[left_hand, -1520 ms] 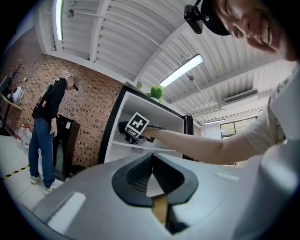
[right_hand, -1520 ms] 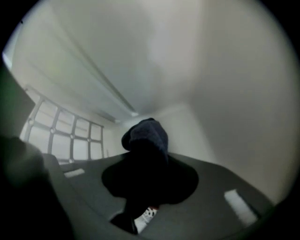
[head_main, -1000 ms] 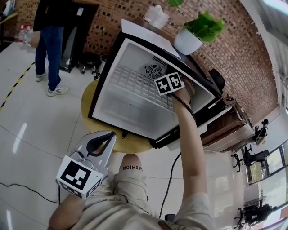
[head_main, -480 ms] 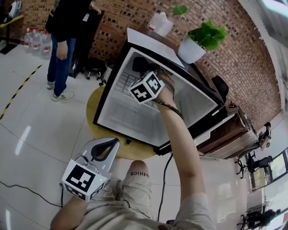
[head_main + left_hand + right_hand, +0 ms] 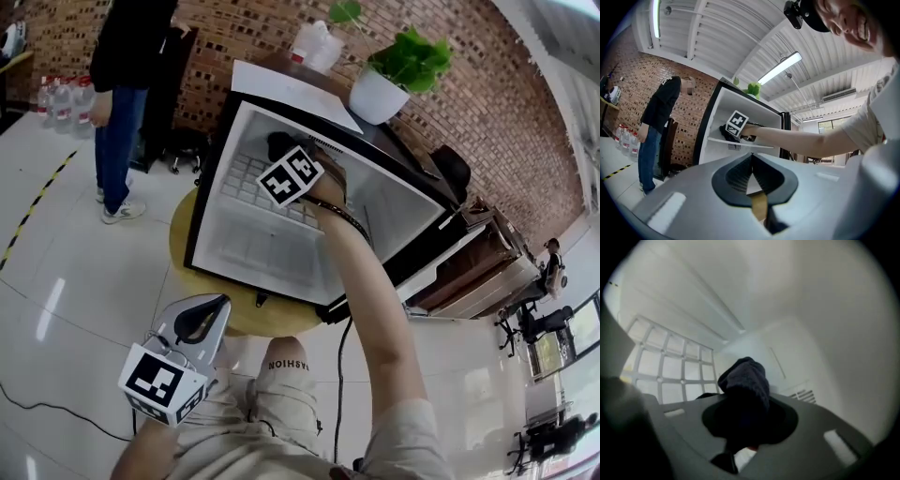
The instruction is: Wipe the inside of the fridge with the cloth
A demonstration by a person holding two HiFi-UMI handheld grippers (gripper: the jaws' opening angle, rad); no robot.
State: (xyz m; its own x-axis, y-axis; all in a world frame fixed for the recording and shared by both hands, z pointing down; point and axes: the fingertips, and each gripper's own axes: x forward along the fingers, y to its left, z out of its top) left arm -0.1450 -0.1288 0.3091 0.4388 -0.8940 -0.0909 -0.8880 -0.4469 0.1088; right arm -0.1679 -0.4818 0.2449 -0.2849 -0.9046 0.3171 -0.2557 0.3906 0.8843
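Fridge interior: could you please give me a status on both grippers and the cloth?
Left gripper shut, empty, outside. Right gripper shut on the dark blue fabric cloth, inside the white black-framed fridge near its white wire shelf. Nothing blocking.

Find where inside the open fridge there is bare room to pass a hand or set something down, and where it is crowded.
Free: the floor under the wire shelf, between the fridge's side walls, and the shelf's left end. Crowded: the upper back, where the right gripper holds the cloth; the fridge top, with paper and a potted plant.
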